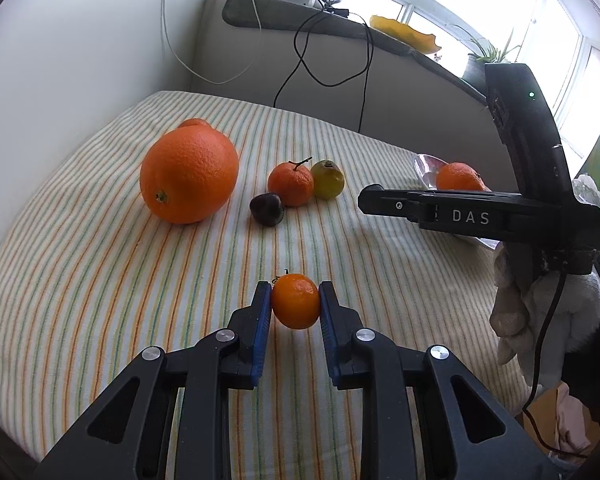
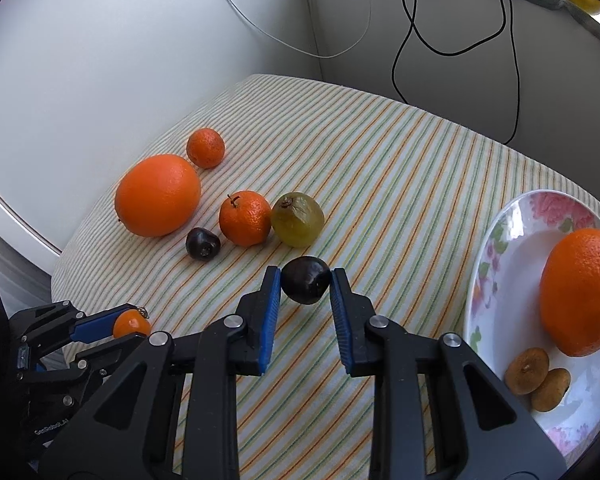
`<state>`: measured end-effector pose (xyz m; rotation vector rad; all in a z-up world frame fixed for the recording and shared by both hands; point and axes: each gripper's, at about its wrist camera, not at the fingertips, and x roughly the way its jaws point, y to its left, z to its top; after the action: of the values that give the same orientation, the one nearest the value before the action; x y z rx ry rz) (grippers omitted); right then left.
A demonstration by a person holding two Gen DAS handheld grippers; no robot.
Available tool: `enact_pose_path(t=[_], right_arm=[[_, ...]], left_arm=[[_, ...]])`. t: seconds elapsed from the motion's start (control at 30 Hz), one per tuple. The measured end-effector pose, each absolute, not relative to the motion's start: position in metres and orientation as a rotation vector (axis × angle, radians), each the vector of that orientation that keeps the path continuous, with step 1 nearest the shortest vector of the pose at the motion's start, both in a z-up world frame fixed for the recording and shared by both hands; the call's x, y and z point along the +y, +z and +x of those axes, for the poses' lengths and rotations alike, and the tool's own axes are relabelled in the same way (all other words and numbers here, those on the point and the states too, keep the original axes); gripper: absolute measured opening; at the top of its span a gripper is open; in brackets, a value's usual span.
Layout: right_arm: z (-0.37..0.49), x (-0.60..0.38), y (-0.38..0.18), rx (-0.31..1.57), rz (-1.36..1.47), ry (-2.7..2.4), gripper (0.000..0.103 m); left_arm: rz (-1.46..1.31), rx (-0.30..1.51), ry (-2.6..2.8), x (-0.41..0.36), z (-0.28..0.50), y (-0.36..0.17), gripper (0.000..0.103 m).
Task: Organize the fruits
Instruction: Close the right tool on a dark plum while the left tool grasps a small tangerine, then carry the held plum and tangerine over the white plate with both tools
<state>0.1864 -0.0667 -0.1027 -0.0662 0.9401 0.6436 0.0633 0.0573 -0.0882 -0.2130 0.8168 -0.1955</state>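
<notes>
My left gripper [image 1: 295, 300] is shut on a small orange kumquat [image 1: 295, 301] just above the striped cloth [image 1: 100, 280]; the same kumquat [image 2: 131, 325] shows at lower left in the right wrist view. My right gripper [image 2: 306, 280] is shut on a dark plum [image 2: 306, 280]. On the cloth lie a large orange [image 2: 158, 195], a small tangerine [image 2: 205, 148], a stemmed tangerine [image 2: 245, 218], a green fruit [image 2: 297, 220] and a second dark plum [image 2: 202, 243]. A flowered plate [image 2: 512, 248] at right holds an orange [image 2: 580, 292] and two brown fruits [image 2: 527, 370].
White walls close the corner behind the cloth, with black and white cables [image 2: 508, 40] hanging down them. A ledge [image 1: 300, 20] by the window carries a yellow dish [image 1: 404, 32] and a potted plant [image 1: 488, 56]. A gloved hand [image 1: 540, 312] holds the right gripper's body [image 1: 472, 216].
</notes>
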Motion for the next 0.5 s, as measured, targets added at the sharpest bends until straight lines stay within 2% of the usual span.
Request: enact_pose_path(t=[0.5], right_arm=[[0.155, -0.134, -0.067, 0.852, -0.041, 0.594, 0.026]], left_arm=[[-0.184, 0.775, -0.308, 0.009, 0.090, -0.068, 0.022]])
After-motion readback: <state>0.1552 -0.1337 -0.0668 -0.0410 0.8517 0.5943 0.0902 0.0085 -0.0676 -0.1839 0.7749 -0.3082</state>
